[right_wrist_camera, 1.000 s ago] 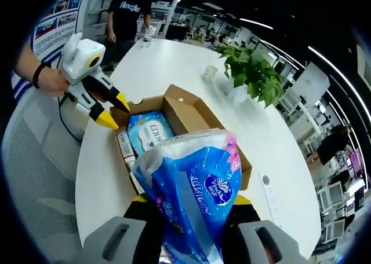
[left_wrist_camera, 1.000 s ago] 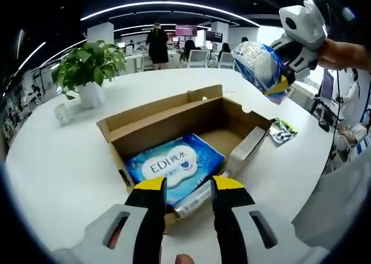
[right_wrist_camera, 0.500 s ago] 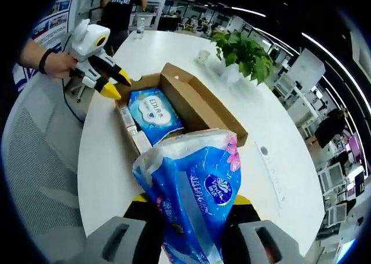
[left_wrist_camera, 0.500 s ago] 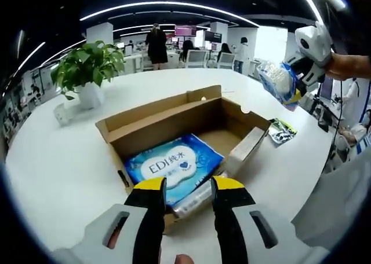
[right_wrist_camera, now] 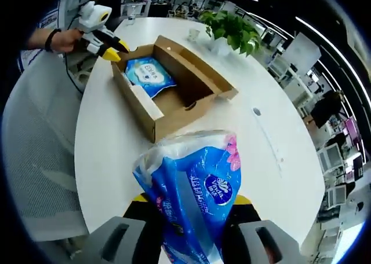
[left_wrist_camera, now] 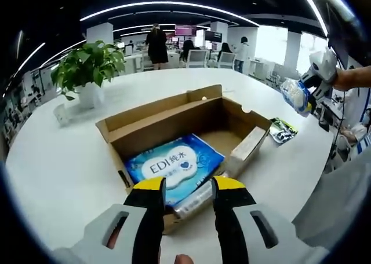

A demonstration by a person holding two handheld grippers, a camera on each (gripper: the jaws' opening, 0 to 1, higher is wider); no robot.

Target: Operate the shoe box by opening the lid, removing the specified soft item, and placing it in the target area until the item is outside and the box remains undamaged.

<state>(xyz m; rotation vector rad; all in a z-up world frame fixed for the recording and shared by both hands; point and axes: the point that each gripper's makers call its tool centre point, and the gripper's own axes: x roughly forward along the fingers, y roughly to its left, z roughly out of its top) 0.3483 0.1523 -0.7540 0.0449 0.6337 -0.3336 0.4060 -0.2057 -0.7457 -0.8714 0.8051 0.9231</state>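
The open cardboard shoe box (left_wrist_camera: 152, 120) lies on the white table, holding a blue EDI wipes pack (left_wrist_camera: 174, 164), a silver tube (left_wrist_camera: 194, 199) and a white carton (left_wrist_camera: 246, 148). My left gripper (left_wrist_camera: 189, 187) stands open at the box's near edge, nothing between its yellow tips. My right gripper (right_wrist_camera: 190, 201) is shut on a soft blue tissue pack (right_wrist_camera: 194, 189), held in the air well off the box (right_wrist_camera: 174, 81). In the left gripper view that right gripper (left_wrist_camera: 307, 93) and tissue pack (left_wrist_camera: 294, 95) hang at the far right, beyond the table edge. The left gripper (right_wrist_camera: 116, 51) shows at the box's far corner.
A potted plant (left_wrist_camera: 90, 64) stands at the back left of the table, and a small green packet (left_wrist_camera: 282, 130) lies right of the box. A grey chair (right_wrist_camera: 35, 160) sits beside the table edge. Bare white table (right_wrist_camera: 243, 136) lies beyond the tissue pack. People stand in the office behind.
My right gripper has carried the tissue pack farther from the box, out toward the table's right side. The left gripper and the box have not moved.
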